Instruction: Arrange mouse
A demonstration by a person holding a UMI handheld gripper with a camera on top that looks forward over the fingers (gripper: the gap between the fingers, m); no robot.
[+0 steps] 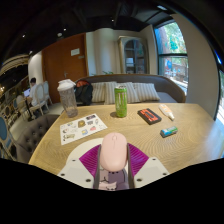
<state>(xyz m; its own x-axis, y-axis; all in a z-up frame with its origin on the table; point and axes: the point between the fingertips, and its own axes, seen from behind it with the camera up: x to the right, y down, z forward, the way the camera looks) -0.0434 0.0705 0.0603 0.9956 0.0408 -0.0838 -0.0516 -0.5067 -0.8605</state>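
A pale pink computer mouse (pixel 114 152) sits between my two fingers, its rounded top facing up. Both magenta pads (pixel 89 157) press against its sides, so my gripper (pixel 113 160) is shut on it. The mouse hangs just above the near edge of the round wooden table (pixel 130 135). The mouse's underside and rear are hidden by the gripper body.
On the table stand a green can (pixel 121 101), a clear lidded cup (pixel 68 98), a printed sheet (pixel 83 126), a dark red-and-black box (pixel 149 116), a white item (pixel 166 112) and a small teal object (pixel 168 131). A sofa with cushions lies beyond; chairs stand at the left.
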